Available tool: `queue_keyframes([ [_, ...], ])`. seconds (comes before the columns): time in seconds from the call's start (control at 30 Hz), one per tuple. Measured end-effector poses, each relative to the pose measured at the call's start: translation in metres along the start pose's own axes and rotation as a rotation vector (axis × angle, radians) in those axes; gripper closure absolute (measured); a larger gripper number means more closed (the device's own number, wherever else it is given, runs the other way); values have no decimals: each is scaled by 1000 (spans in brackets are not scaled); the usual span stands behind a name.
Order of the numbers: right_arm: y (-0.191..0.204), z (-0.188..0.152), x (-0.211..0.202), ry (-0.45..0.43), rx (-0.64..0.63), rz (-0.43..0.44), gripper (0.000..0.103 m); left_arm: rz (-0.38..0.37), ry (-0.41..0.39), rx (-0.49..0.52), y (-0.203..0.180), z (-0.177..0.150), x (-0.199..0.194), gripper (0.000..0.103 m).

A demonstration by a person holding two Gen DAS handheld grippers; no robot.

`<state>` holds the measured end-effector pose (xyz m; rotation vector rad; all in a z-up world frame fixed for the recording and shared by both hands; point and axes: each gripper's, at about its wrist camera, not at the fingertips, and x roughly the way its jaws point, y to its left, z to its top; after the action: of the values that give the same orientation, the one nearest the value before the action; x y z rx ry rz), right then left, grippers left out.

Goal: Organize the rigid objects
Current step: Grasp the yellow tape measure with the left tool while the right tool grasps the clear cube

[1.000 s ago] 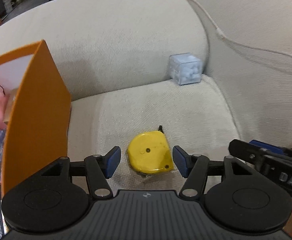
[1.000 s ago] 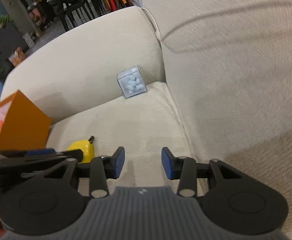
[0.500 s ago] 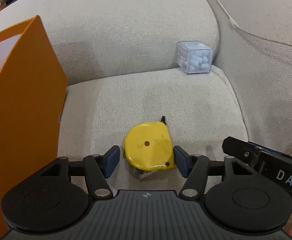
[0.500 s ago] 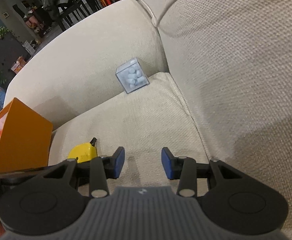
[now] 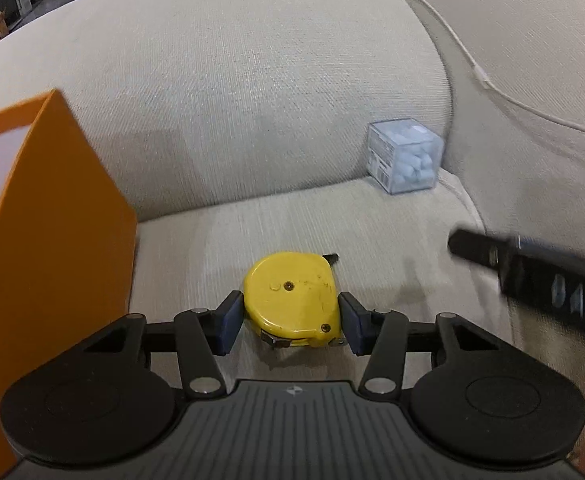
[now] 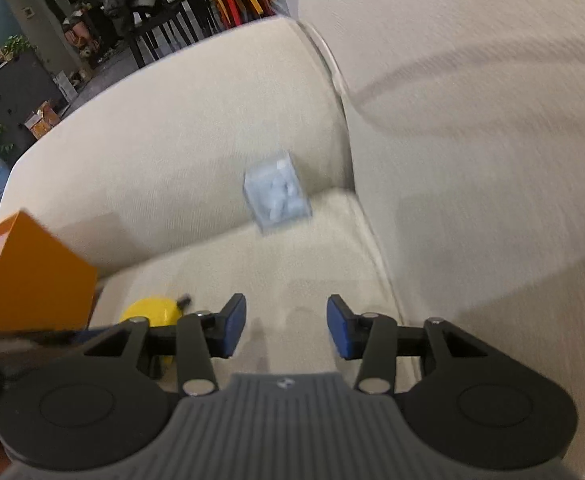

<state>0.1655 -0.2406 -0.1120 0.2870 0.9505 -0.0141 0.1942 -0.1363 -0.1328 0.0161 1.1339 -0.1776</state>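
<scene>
Yellow tape measure – btwn left gripper pads, closing in, contact unclear; right gripper spread, widening, empty – likely for pellet cube.

a: what's on the seat cushion?
b: a yellow tape measure, lying flat on its side, rounded case up, two small screws showing, a black tab poking out at its far right corner and a metal clip at the near edge. it's near the cushion's front.
a: anything else?
b: a clear plastic cube box full of pale blue-white pieces, standing upright at the back right corner of the seat, against the backrest.
a: and the orange thing?
b: an orange box, open-topped, standing upright at the left, well apart from the cube.
</scene>
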Motion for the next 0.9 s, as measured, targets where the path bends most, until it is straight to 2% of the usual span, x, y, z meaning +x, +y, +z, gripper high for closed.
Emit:
queue_keyframes([
  [0.07,4,15,9,-19,-17,-20,51,4,5,5,0,5,5,45],
  [0.1,8,24,14,-37,-35,-23,47,6,5,12,0,8,7,45],
  [0.13,11,31,19,-53,-57,-25,37,8,4,19,-1,10,8,45],
  [0.2,18,40,32,-84,-101,-47,35,10,9,32,-1,15,12,45],
  [0.27,23,46,46,-94,-129,-84,36,11,13,43,-2,19,14,45],
  [0.5,26,54,80,-75,-184,-97,38,4,29,28,2,29,23,45],
  [0.63,20,57,100,-31,-155,-74,49,11,40,31,0,31,24,45],
  [0.67,18,55,103,-22,-152,-65,53,13,38,34,1,31,23,45],
  [0.9,14,51,101,-33,-155,-61,54,-1,22,44,2,23,18,46],
])
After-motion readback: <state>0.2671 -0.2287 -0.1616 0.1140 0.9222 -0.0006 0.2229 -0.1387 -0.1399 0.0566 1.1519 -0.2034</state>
